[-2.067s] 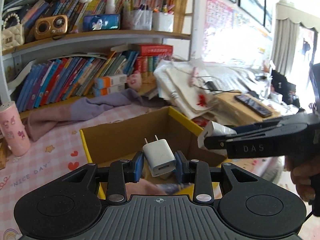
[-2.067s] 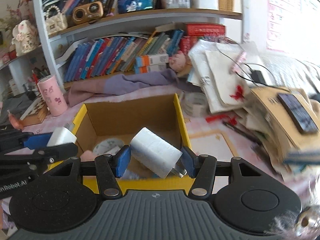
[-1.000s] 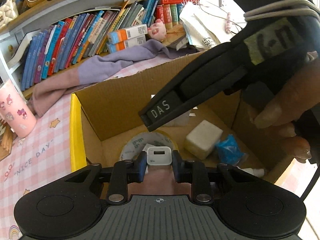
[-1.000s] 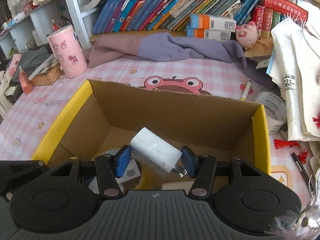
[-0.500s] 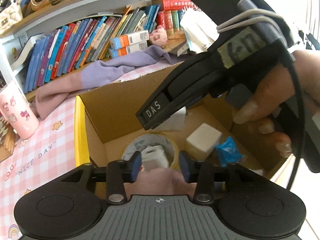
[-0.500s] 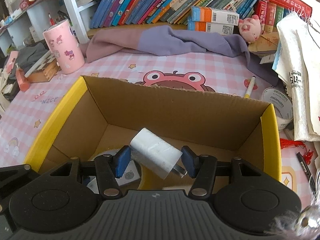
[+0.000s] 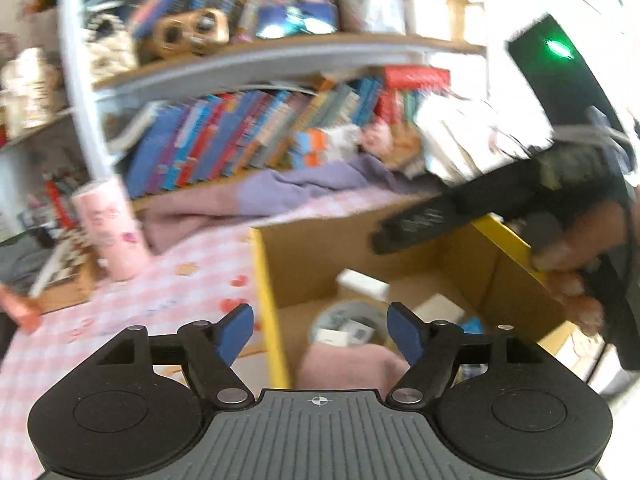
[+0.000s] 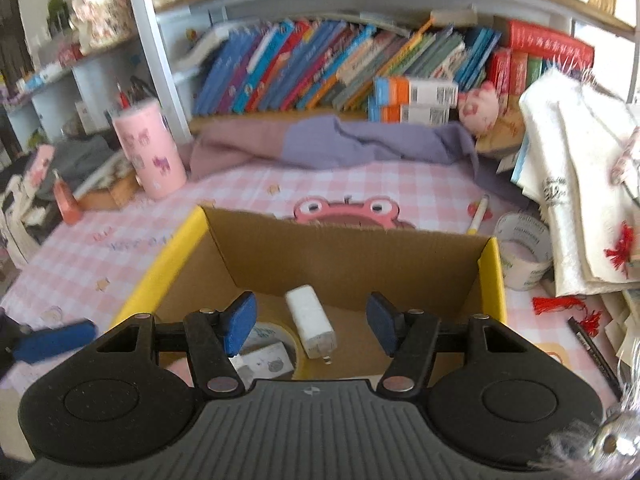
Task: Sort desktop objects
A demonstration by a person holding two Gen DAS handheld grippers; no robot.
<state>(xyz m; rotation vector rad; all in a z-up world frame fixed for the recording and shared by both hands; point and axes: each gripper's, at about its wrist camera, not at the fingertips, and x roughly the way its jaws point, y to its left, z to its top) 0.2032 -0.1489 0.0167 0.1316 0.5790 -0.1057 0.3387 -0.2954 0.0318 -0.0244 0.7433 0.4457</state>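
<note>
A cardboard box with a yellow rim (image 7: pixel 267 300) (image 8: pixel 176 252) stands on the pink checked desk. My left gripper (image 7: pixel 320 334) hangs over its near-left corner, jaws opening, nothing between them. Below it a small white charger (image 7: pixel 334 336) lies on a tape roll (image 7: pixel 344 314) in the box. My right gripper (image 8: pixel 311 322) is above the box, jaws opening. A white charger (image 8: pixel 306 308) (image 7: pixel 362 284) shows in the gap, free of both pads, down in the box. A hand (image 7: pixel 576 248) holds the right gripper at the box's right side.
A pink cup (image 8: pixel 148 152) (image 7: pixel 110 232) stands left of the box, with a purple cloth (image 8: pixel 340 144) and bookshelves behind. A second tape roll (image 8: pixel 524 252), a marker (image 8: pixel 478 216) and a heap of white bags (image 8: pixel 580 184) crowd the right. A white block (image 7: pixel 438 308) lies in the box.
Both grippers have opened and let go of their white chargers, which now lie in the box. Both have risen, and the left one has swung left toward the box's corner.
</note>
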